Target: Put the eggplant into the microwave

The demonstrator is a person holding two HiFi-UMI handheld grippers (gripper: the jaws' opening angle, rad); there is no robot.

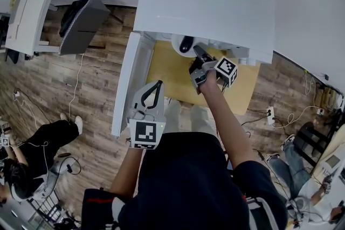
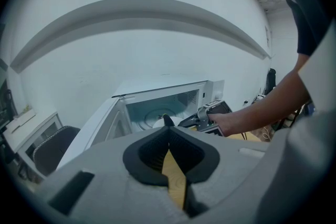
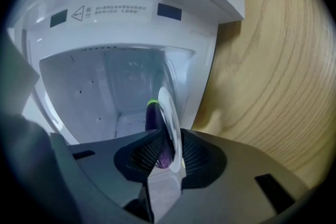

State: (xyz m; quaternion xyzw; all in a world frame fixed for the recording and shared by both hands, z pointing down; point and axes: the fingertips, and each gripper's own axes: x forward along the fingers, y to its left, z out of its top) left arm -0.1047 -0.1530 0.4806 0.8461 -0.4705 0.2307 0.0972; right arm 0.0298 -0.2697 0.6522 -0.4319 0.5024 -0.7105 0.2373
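- Eggplant (image 3: 154,115), purple with a green cap, lies against a white plate (image 3: 171,113) in the microwave's (image 1: 205,2) open mouth, at 12 o'clock from the person.
- Microwave door (image 1: 125,83) stands open at 10 o'clock.
- Left claw (image 2: 168,119) is clenched on nothing, just beside that door.
- Right claw (image 3: 169,136) is released, its jaws spread either side of the plate's rim and the eggplant's end, above the wooden counter (image 1: 167,75).
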